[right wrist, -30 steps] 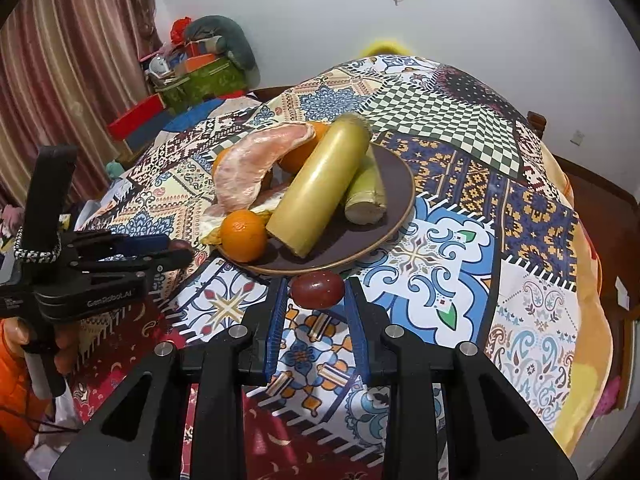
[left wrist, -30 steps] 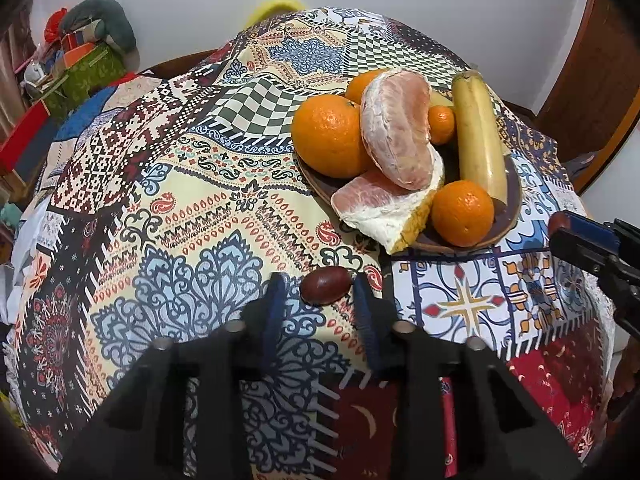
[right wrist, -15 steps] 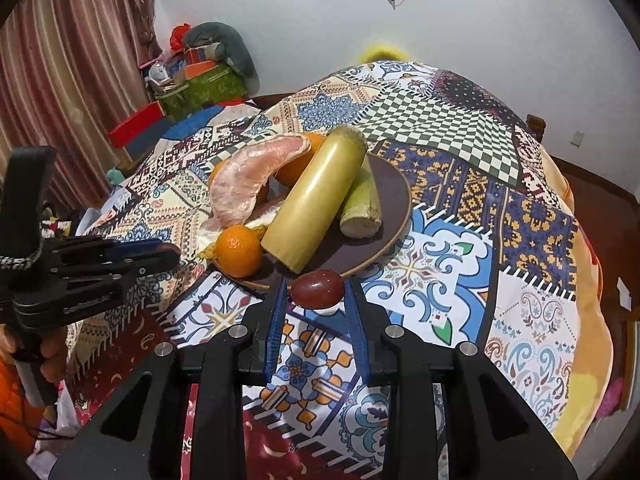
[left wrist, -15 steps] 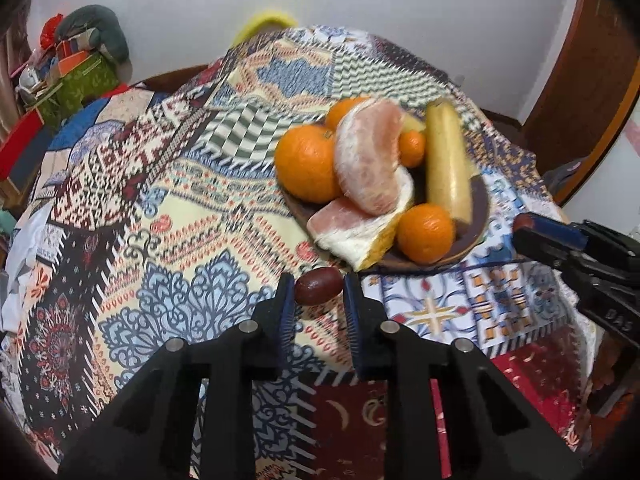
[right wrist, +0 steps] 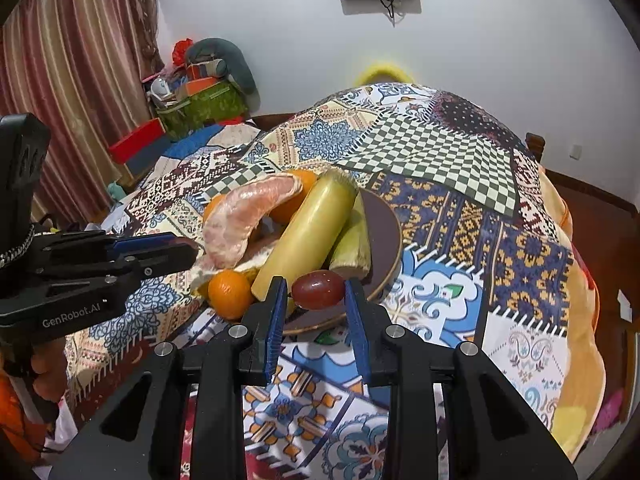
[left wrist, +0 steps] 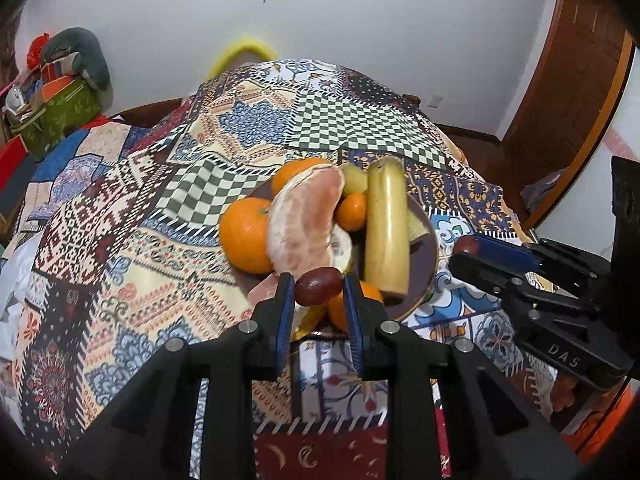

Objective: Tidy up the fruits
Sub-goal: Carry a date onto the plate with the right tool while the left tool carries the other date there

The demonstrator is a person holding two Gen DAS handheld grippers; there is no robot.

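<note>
My left gripper (left wrist: pixel 319 292) is shut on a dark red jujube (left wrist: pixel 319 286) and holds it in the air over the near edge of the brown plate (left wrist: pixel 427 256). My right gripper (right wrist: pixel 318 294) is shut on a second red jujube (right wrist: pixel 318 289), lifted at the plate's near rim (right wrist: pixel 390 232). The plate carries oranges (left wrist: pixel 244 234), peeled pomelo segments (left wrist: pixel 304 216) and yellow-green cane pieces (left wrist: pixel 386 236). The right gripper shows in the left wrist view (left wrist: pixel 466 250), the left gripper in the right wrist view (right wrist: pixel 176 254).
A patchwork cloth (left wrist: pixel 140 240) covers the round table. A green box and clutter (right wrist: pixel 200 104) stand at the back left, a curtain (right wrist: pixel 72 80) on the left, a wooden door (left wrist: pixel 568 112) on the right.
Both grippers have risen off the cloth with their jujubes and moved toward the plate. The left one went from open around its jujube to shut on it.
</note>
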